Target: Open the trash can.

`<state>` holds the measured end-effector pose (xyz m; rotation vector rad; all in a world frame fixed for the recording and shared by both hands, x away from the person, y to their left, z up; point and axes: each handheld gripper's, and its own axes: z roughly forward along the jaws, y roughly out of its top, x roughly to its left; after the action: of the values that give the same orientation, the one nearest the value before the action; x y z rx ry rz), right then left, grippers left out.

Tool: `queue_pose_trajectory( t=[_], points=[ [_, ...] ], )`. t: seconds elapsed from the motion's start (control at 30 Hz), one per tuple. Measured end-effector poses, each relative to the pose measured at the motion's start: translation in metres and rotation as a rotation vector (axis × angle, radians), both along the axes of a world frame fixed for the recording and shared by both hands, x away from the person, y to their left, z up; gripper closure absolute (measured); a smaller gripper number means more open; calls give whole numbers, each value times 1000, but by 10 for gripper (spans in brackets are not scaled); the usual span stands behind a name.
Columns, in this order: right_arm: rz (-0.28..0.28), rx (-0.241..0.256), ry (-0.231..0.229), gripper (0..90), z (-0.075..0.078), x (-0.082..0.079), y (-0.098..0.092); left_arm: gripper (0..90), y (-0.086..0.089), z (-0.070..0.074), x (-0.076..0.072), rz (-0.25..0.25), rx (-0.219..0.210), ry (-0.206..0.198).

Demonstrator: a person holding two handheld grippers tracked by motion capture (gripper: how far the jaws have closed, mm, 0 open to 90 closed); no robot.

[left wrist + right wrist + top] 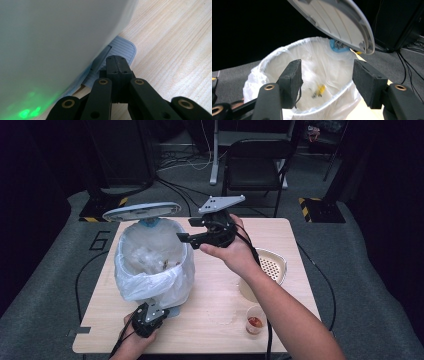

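Note:
A pedal bin (150, 270) lined with a white plastic bag stands at the left of the wooden table, its grey lid (142, 211) raised. My left gripper (152, 315) is shut at the bin's foot, its joined jaws resting on the ribbed grey-blue pedal (123, 48). My right gripper (188, 230) hangs open over the bin's right rim with nothing between its jaws. In the right gripper view, the right gripper (327, 72) looks down into the bag (312, 62), where a small yellow and dark scrap (319, 90) lies among crumpled waste. The lid (337, 22) tilts above.
A cream bowl with a perforated strainer insert (272, 266) sits at the table's right edge. A small cup holding red sauce (255, 321) stands near the front right. A black chair (255, 165) and cables lie beyond the table.

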<state>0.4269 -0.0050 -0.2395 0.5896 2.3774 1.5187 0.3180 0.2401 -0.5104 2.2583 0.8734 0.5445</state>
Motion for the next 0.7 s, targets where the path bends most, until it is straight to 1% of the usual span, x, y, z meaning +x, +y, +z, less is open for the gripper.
queue_pose_trajectory(
  t=[0.03,0.07,0.17,0.2,0.23,0.4,0.43,0.47,0.5,0.53,0.57,0.67,0.7],
  points=[
    [0,-3,6,411,-1,0,0,900,0,0,0,-2,1,2],
    [0,-7,9,417,-2,1,-1,900,-4,-3,-1,39,-75,-4],
    [-4,-19,18,430,-5,2,-3,900,-4,-3,-1,41,-77,-7],
    [-6,-21,21,431,-6,3,-4,900,-4,-3,-1,37,-76,-2],
    [-9,-25,22,432,-8,3,-7,900,-5,-4,-1,45,-84,-13],
    [-22,-36,18,435,-11,4,-13,900,-4,-4,-1,45,-83,-13],
    [-30,-43,21,449,-12,4,-18,900,-4,-4,-1,43,-82,-11],
    [-30,-43,21,449,-12,4,-18,900,-4,-4,-1,43,-82,-11],
    [-35,-45,18,455,-13,5,-20,900,-3,-3,-1,34,-62,-9],
    [-39,-46,12,460,-14,5,-23,900,-3,-3,0,29,-50,-10],
    [-50,-48,16,469,-15,4,-28,900,-3,-2,-1,23,-50,-2],
    [-62,-52,8,470,-16,3,-34,900,-3,-3,-1,35,-63,-9],
    [-65,-56,4,470,-16,2,-36,900,-3,-3,-1,36,-59,-9]
  ],
)
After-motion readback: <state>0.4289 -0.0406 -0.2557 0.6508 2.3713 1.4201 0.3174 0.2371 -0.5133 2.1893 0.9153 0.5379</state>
